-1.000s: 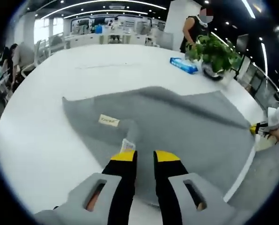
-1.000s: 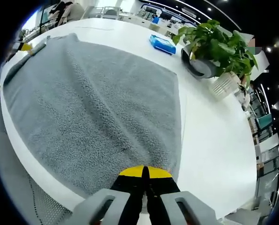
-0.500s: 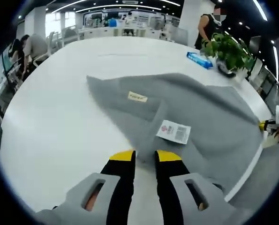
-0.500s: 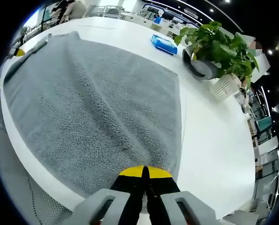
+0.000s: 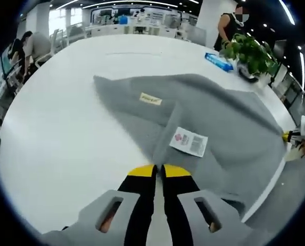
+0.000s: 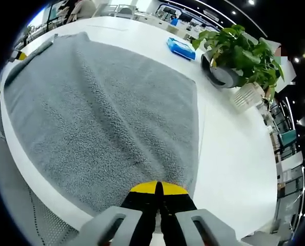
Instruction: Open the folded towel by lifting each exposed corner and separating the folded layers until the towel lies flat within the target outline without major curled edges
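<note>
The left gripper (image 5: 159, 168) had its jaws pinched on a near corner of the grey towel (image 5: 214, 128), a white care label (image 5: 190, 142) just beyond the tips. The right gripper (image 6: 157, 185) clamped the towel's near edge, jaws closed. The towel spread away over the white bench (image 6: 234, 148), with a potted plant (image 6: 239, 51) and a blue packet (image 6: 181, 48) beyond it.

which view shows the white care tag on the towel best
The left gripper view: the white tag lies face up on the grey towel, just beyond the left gripper, its print visible. The right gripper view shows the towel's plain grey surface, with no tag to make out.
</note>
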`<state>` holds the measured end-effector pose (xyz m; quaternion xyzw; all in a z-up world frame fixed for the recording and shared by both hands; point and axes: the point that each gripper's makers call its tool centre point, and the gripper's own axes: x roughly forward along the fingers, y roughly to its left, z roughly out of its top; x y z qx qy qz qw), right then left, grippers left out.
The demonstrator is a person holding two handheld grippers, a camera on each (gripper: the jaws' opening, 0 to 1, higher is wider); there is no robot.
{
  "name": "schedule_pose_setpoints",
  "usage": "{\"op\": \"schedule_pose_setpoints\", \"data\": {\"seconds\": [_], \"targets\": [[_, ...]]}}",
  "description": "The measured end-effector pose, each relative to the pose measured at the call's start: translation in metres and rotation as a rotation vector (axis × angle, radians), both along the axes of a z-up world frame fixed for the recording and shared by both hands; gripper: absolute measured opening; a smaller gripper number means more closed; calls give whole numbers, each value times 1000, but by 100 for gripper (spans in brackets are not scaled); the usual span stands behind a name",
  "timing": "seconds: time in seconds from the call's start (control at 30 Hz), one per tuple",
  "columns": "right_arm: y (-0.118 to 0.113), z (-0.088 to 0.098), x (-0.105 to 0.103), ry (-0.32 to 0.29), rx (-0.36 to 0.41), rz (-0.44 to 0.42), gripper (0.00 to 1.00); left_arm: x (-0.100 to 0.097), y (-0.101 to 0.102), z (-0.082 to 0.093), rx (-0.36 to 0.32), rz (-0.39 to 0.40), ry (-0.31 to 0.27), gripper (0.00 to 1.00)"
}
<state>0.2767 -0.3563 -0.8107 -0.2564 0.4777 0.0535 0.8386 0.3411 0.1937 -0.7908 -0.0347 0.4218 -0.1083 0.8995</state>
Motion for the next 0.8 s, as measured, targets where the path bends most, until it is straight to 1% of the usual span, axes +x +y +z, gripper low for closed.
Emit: {"op": "schedule_pose_setpoints", "data": {"seconds": [0.1, 0.27, 0.37, 0.43, 0.5, 0.6, 0.73, 0.8], "targets": [[0, 0, 0, 0, 0, -1, 0, -3, 11, 3, 22, 18, -8, 4], [0, 0, 0, -1, 3, -3, 0, -17, 50, 7, 59, 103, -7, 4], [0, 0, 0, -1, 6, -5, 0, -31, 68, 7, 42, 157, 19, 4], [-1, 0, 1, -1, 5, -3, 0, -40, 78, 6, 40, 182, 21, 4], [0, 0, 1, 0, 2, -1, 0, -48, 84, 5, 38, 206, 30, 4], [0, 0, 1, 2, -6, 6, 0, -57, 86, 5, 18, 232, 38, 4], [0, 0, 1, 1, -6, 6, 0, -68, 86, 8, 32, 246, 38, 4], [0, 0, 1, -3, 9, -9, 0, -76, 86, 10, 37, 261, 33, 4]]}}
